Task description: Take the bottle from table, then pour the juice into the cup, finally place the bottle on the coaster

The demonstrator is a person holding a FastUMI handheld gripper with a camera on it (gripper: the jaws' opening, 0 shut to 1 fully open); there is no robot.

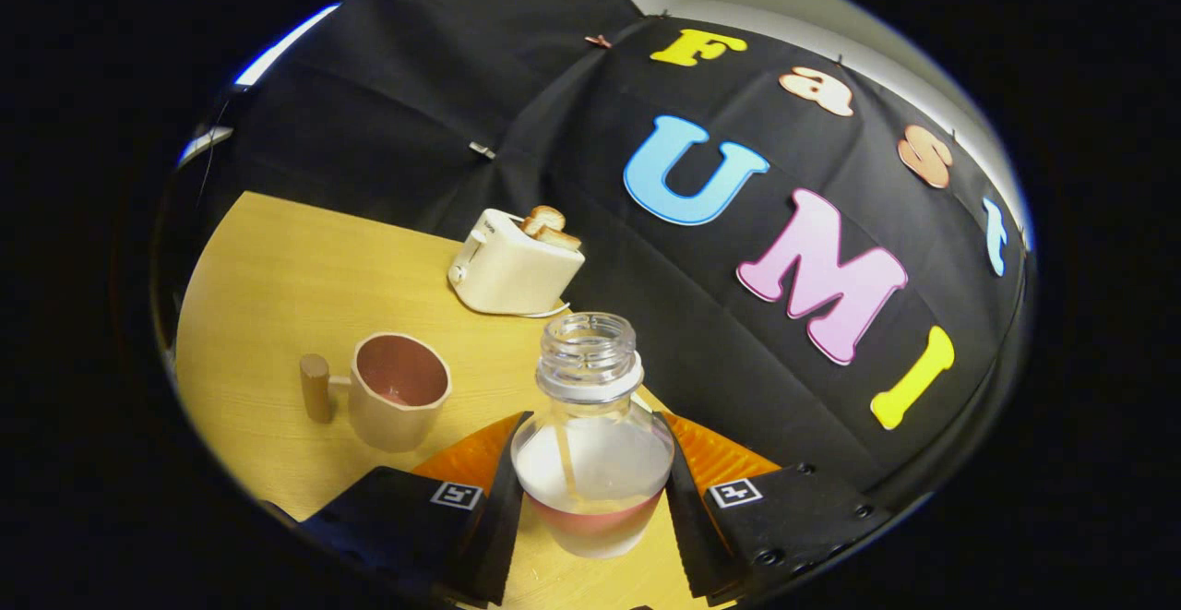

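Note:
A clear uncapped bottle [591,444] with a band of pink juice near its bottom sits between my two black fingers [498,508], held tilted. My gripper [591,499] is shut on the bottle, both pads pressing its sides. The beige cup [399,390], with a pink inside and a round wooden handle, stands on the wooden table [277,278] ahead of the left finger. A little pink liquid lies at the cup's bottom. An orange ribbed coaster [715,453] lies under and behind the bottle, showing on both sides of it.
A cream toaster [513,264] with toast slices sticking out stands at the back of the table against the black cloth wall, beyond the bottle's mouth. Open table surface lies beyond the cup.

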